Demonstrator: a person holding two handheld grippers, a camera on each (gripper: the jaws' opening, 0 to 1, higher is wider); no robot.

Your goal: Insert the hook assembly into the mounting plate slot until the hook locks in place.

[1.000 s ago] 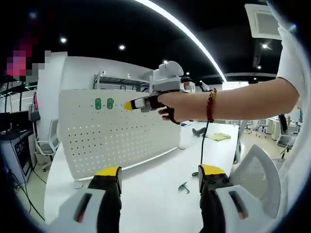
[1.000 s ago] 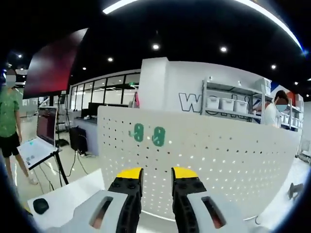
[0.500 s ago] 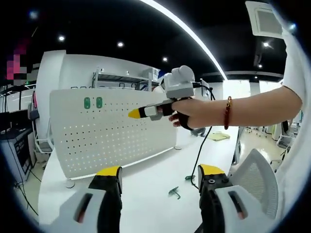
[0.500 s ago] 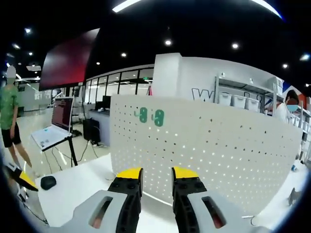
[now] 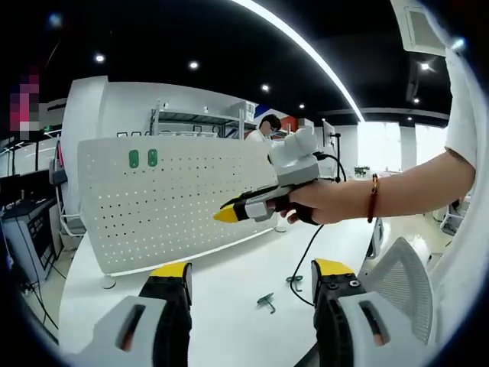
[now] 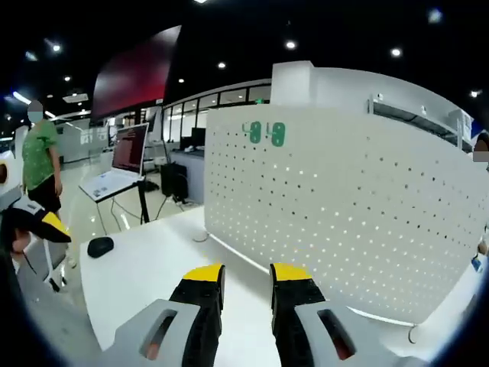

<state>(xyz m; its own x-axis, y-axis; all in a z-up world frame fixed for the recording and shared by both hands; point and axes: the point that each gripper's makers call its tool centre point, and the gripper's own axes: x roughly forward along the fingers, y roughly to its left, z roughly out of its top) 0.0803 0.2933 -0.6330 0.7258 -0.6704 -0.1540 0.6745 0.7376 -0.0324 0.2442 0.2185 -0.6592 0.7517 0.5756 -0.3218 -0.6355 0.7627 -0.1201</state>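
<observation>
Since the earlier frame, the right gripper (image 5: 229, 215) has dropped below the two green hooks (image 5: 143, 158) and pulled back from the white pegboard (image 5: 176, 199), seen in the left gripper view; its yellow-tipped jaws stand narrow with nothing between them. That pegboard stands upright on the white table (image 5: 229, 306), the hooks near its top left corner. A small dark metal hook part (image 5: 266, 302) lies on the table, well apart from the board. In its own view the left gripper (image 5: 248, 277) has wide jaws, holding nothing. Right gripper view: a black mouse (image 6: 100, 246) rests at the table's edge.
</observation>
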